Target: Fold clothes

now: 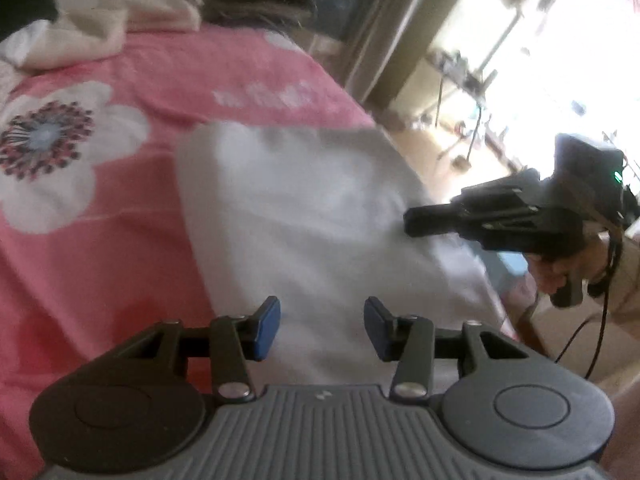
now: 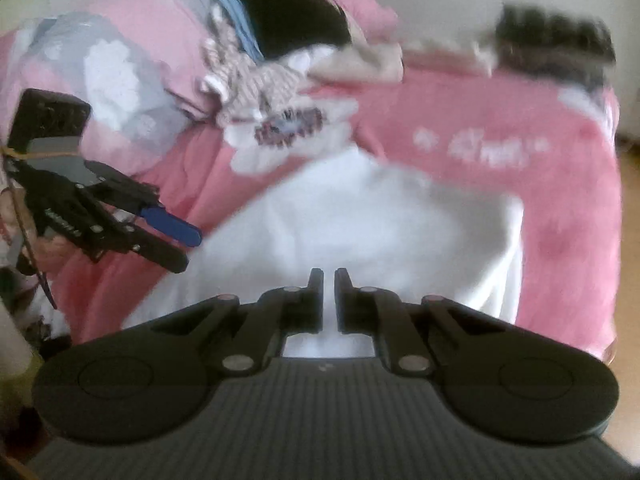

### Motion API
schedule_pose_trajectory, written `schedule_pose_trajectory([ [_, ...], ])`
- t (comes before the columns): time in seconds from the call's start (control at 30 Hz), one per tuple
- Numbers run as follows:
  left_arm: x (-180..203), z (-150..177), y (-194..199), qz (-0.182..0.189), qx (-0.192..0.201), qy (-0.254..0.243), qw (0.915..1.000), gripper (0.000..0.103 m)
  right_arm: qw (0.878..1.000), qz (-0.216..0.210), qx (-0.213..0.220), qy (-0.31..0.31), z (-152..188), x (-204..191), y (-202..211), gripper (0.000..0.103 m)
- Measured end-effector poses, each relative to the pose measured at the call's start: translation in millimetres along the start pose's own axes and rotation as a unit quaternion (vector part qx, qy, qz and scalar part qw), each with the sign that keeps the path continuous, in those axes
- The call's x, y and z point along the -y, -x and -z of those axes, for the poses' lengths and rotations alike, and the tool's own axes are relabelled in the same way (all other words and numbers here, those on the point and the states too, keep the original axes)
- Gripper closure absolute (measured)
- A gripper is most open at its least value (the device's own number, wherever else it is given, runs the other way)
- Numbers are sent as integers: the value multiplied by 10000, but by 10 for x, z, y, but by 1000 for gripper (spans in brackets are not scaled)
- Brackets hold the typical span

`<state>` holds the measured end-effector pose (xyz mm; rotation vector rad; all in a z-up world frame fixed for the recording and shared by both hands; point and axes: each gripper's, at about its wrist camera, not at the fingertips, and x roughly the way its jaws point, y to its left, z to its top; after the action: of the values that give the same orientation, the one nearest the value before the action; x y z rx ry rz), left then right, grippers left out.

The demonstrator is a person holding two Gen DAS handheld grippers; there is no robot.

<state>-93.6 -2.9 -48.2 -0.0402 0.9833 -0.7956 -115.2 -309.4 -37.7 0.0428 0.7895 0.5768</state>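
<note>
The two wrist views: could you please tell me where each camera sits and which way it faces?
Left wrist view: sits on the left tool, fingers apart, facing across the white garment on the pink floral bedspread towards a bright window; the right tool and its hand show.
Right wrist view: sits on the right tool, fingers nearly together, facing the clothes pile; the left tool shows.
Shared: garment, bedspread.

Left gripper (image 1: 322, 328) at bottom centre, blue pads (image 1: 267, 328) spread apart, nothing between them, over white garment (image 1: 304, 216). Garment lies on pink floral bedspread (image 1: 100, 200). Right gripper (image 1: 416, 222) at right edge of garment, fingers together. Motion blur.
</note>
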Motion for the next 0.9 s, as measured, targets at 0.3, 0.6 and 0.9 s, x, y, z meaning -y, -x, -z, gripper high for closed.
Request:
schedule_pose_trajectory([
  [0.3,111,45,-176,-245,-169,-56,9995,54,9800,1190,766,-1401,366,796,378,97],
  [0.6,161,48,-199,-387,-118,-93,9991,53,9953,8,476,-846,468,253,156,100],
  [0.9,123,-114,48,-476,247,-235,9983,53,9766,1195,801,-1601,508,541,522,96],
])
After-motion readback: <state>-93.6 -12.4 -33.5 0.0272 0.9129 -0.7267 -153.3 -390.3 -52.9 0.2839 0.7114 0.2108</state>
